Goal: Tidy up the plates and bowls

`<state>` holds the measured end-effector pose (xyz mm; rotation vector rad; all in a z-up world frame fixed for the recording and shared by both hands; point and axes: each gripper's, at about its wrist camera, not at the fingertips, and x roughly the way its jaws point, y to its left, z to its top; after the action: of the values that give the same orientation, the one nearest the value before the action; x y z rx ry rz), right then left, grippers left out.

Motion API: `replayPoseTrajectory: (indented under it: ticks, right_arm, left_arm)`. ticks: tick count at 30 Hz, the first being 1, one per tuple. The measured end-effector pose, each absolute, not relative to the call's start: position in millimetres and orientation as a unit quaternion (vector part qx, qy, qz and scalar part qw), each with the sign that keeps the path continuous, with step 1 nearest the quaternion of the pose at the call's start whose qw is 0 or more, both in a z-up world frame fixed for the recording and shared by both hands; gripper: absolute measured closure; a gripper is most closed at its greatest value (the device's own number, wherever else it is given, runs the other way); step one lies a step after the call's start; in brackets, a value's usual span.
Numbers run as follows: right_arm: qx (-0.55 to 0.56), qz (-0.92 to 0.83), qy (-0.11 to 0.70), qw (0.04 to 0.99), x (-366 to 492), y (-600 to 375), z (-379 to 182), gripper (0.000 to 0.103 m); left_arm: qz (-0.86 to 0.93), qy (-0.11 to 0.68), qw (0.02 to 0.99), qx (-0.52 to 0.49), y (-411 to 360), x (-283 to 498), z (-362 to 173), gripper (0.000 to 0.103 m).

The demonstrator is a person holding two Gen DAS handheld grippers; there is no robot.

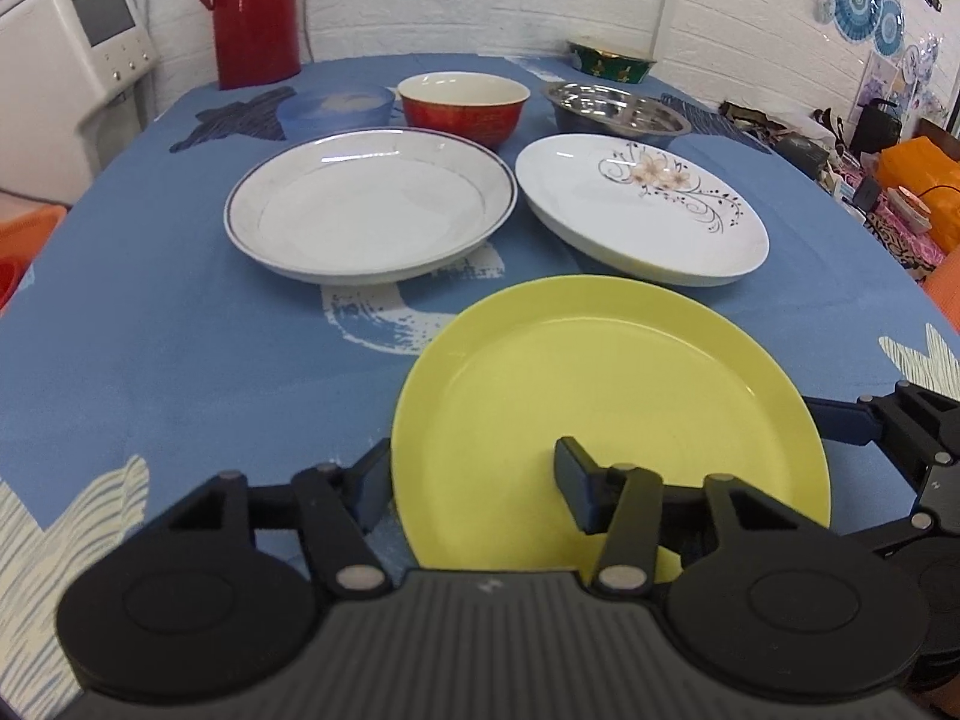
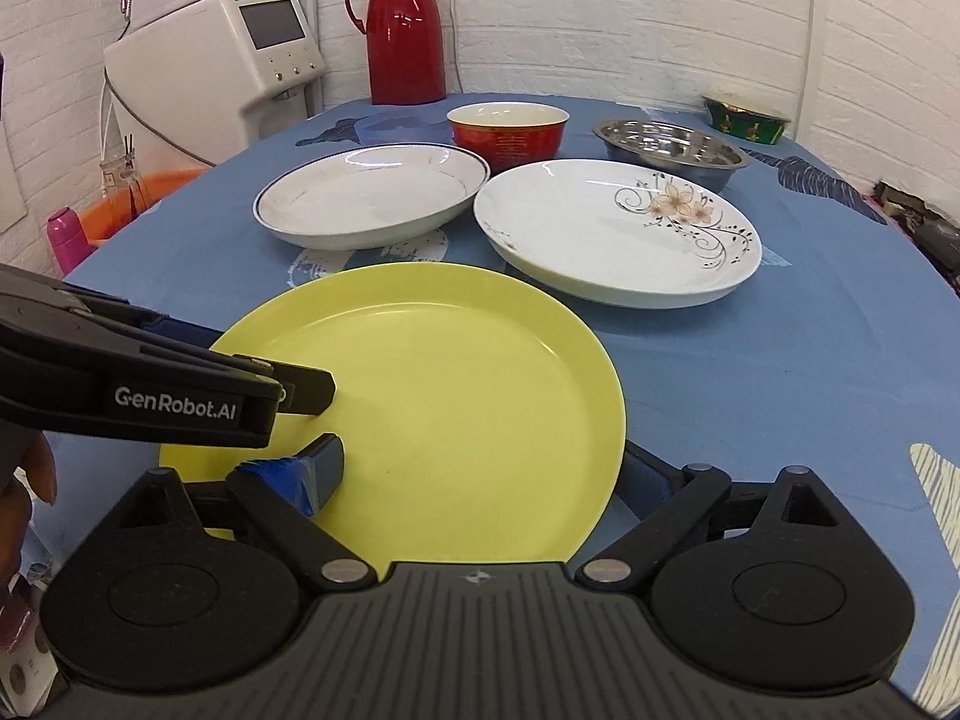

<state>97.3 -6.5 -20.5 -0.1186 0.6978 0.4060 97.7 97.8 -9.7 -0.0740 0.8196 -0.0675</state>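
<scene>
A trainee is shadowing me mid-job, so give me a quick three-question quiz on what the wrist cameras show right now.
1. True or false: the left tongs and right tongs are clamped shut on the yellow plate.
2. The bowl just behind the floral plate is: A red, B steel, C blue.
3. How many plates are in view?
Key: 1 false, both are open, each straddling the plate's rim. 2 B, the steel bowl. 3 three.
</scene>
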Motion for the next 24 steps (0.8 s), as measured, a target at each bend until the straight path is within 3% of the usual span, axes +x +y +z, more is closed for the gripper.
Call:
replayPoseTrajectory:
  ticks: [13, 24]
  right_arm:
    - [-0.086, 0.283, 0.328, 0.897, 96, 74, -24, 0.02]
    - [-0.088, 0.289, 0.328, 0.895, 102, 88, -26, 0.018]
  left_arm:
    - [0.055, 0.393, 0.916, -0.058, 179, 69, -6, 0.055]
    - [0.063, 0.383, 0.919, -0.071, 195, 71, -13, 0.054]
